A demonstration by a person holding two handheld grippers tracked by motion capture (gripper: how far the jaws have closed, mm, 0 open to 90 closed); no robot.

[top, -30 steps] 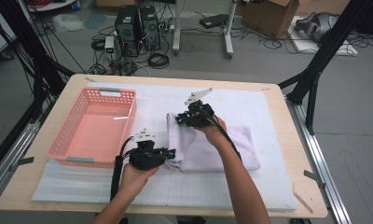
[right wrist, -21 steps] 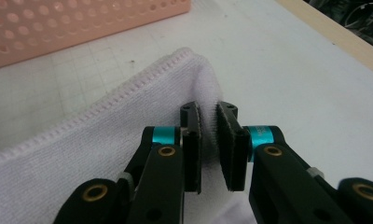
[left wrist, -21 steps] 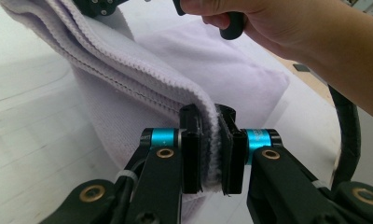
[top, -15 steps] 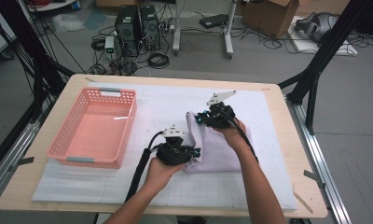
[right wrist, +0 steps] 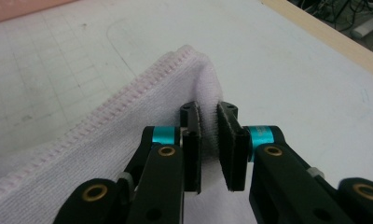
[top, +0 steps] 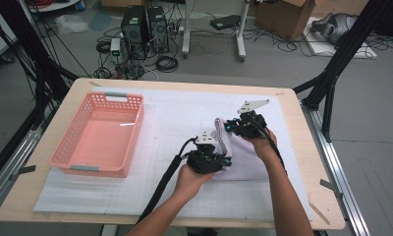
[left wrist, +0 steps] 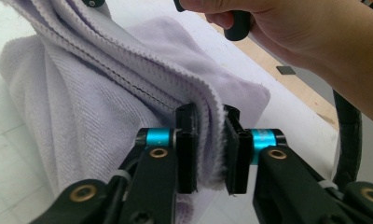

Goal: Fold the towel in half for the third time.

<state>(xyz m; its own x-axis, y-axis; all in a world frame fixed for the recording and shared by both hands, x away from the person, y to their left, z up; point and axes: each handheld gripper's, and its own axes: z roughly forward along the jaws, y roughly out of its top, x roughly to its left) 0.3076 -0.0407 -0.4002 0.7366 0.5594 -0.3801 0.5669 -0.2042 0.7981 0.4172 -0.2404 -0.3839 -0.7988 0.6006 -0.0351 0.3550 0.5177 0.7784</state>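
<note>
A lilac towel (top: 246, 160) lies folded on the white mat (top: 184, 110), right of centre. My right gripper (top: 227, 127) is shut on the towel's far corner (right wrist: 201, 70) and holds it lifted, its pads squeezing the hem. My left gripper (top: 227, 162) is at the near edge. Its jaws have just been opening: the stitched hem (left wrist: 208, 102) still runs between the pads (left wrist: 187, 140), uncompressed. In the left gripper view, the other hand (left wrist: 287, 32) is close above the towel (left wrist: 82, 116).
An empty pink basket (top: 94, 169) stands on the left of the table. The mat covers most of the wooden table (top: 312, 147). Black frame legs, computers and cables are on the floor beyond the far edge.
Both hands have moved to the right, carrying the towel's left edge over the rest of it. The left gripper's jaws now stand wider around the hem.
</note>
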